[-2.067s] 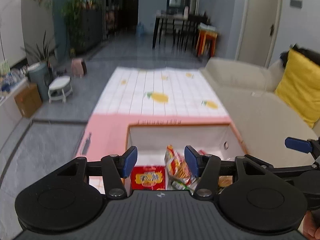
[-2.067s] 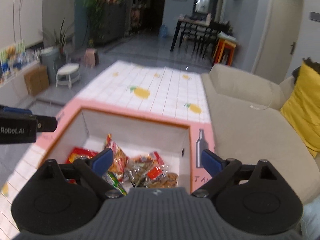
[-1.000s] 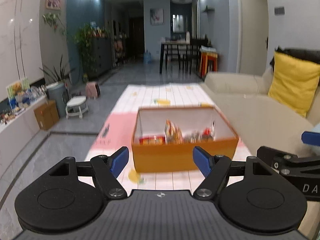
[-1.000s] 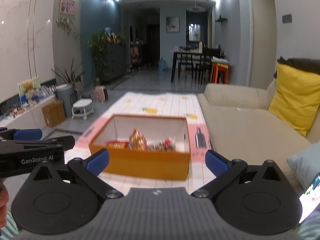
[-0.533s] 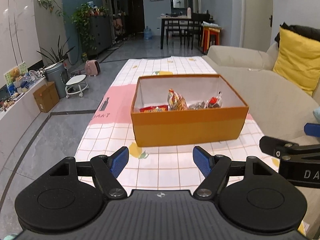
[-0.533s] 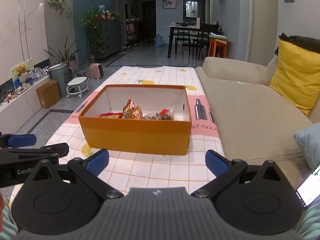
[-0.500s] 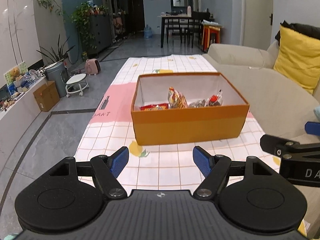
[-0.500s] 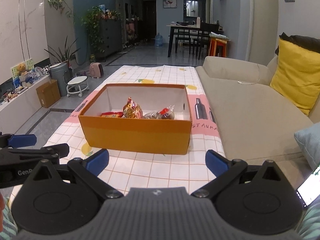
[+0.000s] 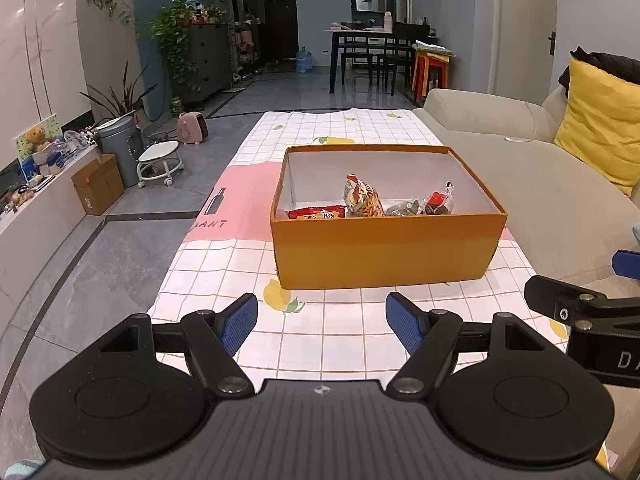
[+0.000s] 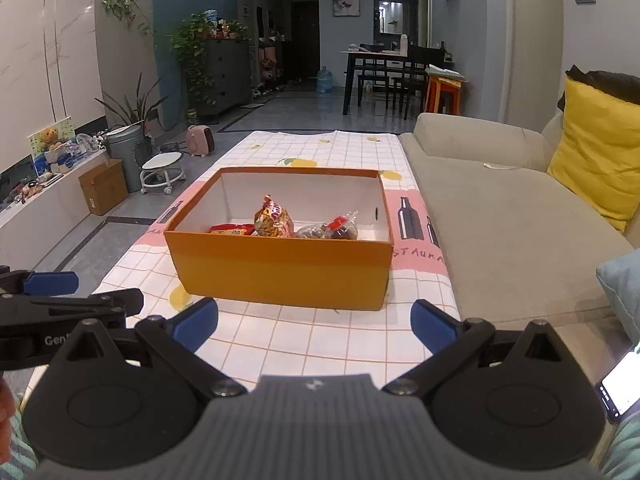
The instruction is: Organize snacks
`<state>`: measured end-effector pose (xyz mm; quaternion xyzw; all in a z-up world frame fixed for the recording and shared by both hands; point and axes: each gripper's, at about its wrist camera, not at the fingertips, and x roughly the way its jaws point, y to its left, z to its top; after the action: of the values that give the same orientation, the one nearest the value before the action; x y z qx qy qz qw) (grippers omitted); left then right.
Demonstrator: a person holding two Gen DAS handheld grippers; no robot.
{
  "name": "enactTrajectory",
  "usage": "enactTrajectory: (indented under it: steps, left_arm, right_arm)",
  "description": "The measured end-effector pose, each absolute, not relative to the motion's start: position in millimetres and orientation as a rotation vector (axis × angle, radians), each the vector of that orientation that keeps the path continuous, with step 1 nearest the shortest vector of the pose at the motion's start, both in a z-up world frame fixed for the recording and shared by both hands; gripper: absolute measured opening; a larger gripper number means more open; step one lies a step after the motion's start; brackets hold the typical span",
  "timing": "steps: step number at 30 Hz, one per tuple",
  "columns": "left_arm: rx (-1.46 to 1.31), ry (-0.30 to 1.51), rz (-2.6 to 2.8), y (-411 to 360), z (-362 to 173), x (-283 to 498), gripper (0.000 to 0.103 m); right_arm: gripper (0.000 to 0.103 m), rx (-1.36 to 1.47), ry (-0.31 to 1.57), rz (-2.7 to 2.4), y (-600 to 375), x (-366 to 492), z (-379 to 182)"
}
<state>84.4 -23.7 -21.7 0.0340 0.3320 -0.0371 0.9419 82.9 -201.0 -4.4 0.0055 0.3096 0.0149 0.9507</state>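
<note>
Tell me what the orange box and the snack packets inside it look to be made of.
The orange box looks like matte cardboard: flat straight walls, thin edges, plain white inside. The snack packets look like glossy plastic film: they crinkle and catch the light, and one clear packet shows its dark contents. Thin foil cannot be ruled out.
</note>
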Motion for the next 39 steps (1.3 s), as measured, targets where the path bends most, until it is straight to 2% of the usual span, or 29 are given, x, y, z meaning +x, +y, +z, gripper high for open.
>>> enactTrajectory:
  steps: [39]
  left_arm:
    - [0.070, 0.680, -0.077, -19.1, -18.3, 84.7, 0.086]
  right_arm:
    - [0.099, 0.004, 0.627, 0.043, -198.7, 82.3, -2.2]
